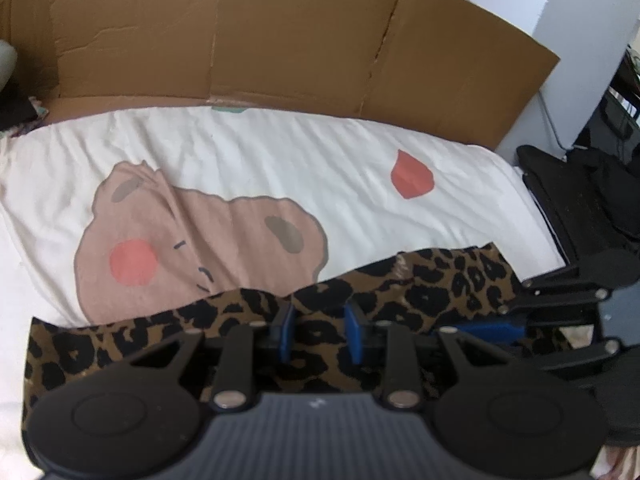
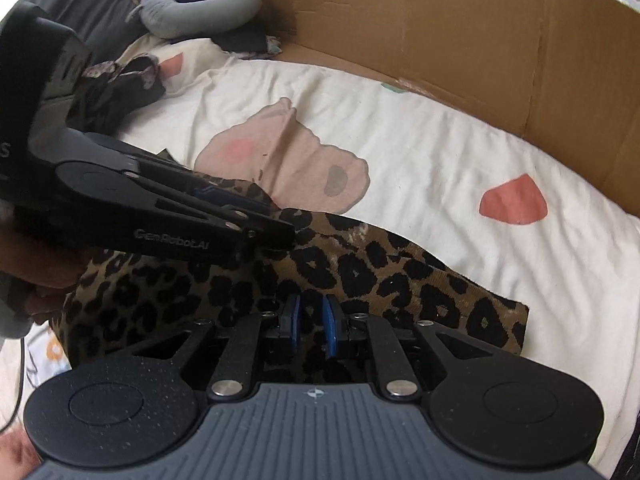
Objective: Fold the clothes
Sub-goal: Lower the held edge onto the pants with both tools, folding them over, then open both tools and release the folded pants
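Two handheld grippers pinch a leopard-print garment (image 2: 320, 280) lying on a white bedsheet (image 1: 280, 152) printed with a pink cartoon bear (image 1: 192, 240). Left gripper (image 1: 320, 328) and right gripper (image 2: 312, 320) each close blue pads on the fabric. Brown cardboard (image 1: 240, 40) walls the bed's far edge; a grey neck pillow (image 2: 200, 4) lies beyond.

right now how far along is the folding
Early. Done: the leopard cloth lies as a strip on the sheet. In hand: the left gripper and right gripper each have cloth between the jaws. Left: no finished fold shows; a dark garment waits behind.
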{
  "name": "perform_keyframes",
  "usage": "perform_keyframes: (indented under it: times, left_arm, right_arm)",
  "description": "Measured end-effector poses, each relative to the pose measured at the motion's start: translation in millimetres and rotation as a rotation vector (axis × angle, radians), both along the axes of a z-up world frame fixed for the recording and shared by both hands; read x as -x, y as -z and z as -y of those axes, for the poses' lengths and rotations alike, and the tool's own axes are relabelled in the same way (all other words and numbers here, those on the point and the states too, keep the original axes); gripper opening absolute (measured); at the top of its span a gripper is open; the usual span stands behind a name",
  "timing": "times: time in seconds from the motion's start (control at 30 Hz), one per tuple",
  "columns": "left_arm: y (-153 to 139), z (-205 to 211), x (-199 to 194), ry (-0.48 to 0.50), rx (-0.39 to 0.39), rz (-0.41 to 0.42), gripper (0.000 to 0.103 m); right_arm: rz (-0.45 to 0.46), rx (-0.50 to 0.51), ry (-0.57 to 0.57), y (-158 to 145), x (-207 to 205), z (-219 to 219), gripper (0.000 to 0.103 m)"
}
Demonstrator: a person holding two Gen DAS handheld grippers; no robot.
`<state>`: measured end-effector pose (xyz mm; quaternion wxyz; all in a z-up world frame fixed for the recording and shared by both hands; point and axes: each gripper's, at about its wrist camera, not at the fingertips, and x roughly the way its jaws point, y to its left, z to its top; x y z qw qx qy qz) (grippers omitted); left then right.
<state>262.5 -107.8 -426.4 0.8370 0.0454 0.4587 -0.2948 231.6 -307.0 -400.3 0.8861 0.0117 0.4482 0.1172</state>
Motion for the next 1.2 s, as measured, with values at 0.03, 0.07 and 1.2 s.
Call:
perform_keyframes:
  times: [0.03,0.07,1.2]
  left_arm:
    - [-3.9,0.4,2.0,-0.003,0.0,-0.001,0.028]
    - [-7.9,0.1,5.3,-0.005,0.01,0.0,0.027]
    - [0.0,1.3,29.4,0.059,0.032,0.005,0.029]
  right_arm:
    - [-0.005,-0.003,0.005,0.3,-1.5,-0.1,0.018]
    - [-0.002,-0.002,0.002,0.9,-0.9,0.0,0.018]
    - [-0.021,0.1,-0.044,-4.8,104.0,20.2,0.019]
